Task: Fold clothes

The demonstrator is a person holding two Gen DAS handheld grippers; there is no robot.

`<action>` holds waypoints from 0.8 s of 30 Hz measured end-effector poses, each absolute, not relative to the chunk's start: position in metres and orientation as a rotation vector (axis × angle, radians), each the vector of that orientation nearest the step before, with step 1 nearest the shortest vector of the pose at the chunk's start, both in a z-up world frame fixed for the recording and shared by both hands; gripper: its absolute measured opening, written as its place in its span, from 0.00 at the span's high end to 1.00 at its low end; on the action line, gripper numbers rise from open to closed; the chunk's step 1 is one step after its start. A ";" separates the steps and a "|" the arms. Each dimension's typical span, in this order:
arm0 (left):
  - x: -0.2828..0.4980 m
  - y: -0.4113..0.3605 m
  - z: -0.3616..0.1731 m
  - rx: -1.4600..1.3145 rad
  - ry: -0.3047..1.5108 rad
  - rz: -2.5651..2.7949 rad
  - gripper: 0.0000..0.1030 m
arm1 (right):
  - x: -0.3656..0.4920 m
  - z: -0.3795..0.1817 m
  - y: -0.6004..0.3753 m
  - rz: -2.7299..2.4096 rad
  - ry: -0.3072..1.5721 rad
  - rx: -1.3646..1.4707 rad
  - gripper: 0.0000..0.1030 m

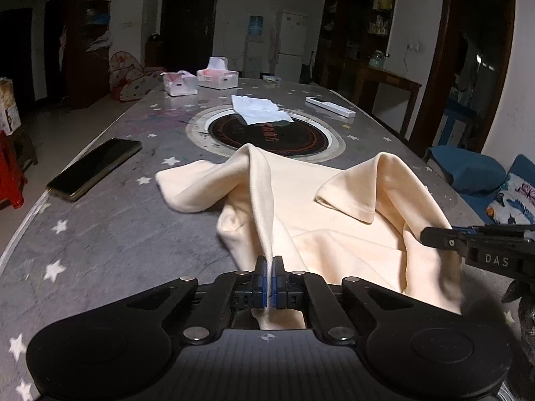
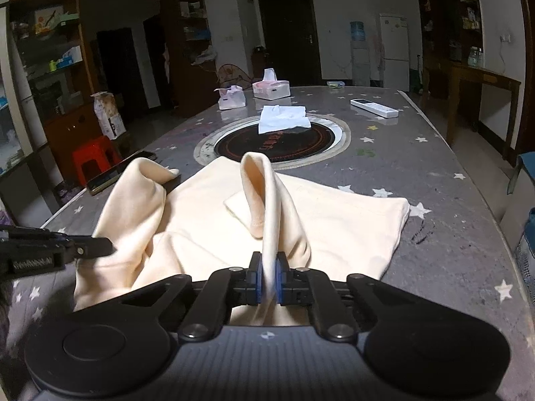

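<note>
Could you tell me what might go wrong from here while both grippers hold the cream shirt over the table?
1. The left gripper and right gripper each pinch only a thin ridge of the cream shirt; pulling apart could slip it free.
2. The lifted cloth could sweep the phone at the table edge.
3. Carried forward, the shirt may drag the white tissue lying on the round cooktop.
</note>
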State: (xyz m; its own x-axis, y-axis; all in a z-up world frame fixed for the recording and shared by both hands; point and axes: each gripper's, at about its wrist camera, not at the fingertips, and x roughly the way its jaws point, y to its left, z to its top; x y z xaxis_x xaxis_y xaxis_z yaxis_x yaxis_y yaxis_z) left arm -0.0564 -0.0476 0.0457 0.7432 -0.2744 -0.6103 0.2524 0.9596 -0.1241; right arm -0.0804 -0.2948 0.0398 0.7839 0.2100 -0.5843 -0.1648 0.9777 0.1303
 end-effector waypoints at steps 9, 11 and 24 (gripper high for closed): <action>-0.098 -0.018 0.045 -0.081 0.696 -0.271 0.98 | -0.107 0.025 -0.292 0.224 0.674 0.045 0.93; -0.108 -0.010 0.043 -0.094 0.704 -0.263 0.98 | -0.112 0.025 -0.292 0.228 0.676 0.043 0.93; -0.174 0.046 0.031 -0.181 0.764 -0.146 0.98 | -0.113 0.026 -0.224 0.396 0.683 -0.058 0.93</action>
State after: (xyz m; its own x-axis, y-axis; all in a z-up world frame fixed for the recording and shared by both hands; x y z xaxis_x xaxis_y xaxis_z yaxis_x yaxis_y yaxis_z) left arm -0.1736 0.0463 0.0314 0.7135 -0.1968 -0.6725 0.0659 0.9743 -0.2152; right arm -0.1127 -0.2243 0.0256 0.7045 0.3375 -0.6244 -0.3749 0.9239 0.0763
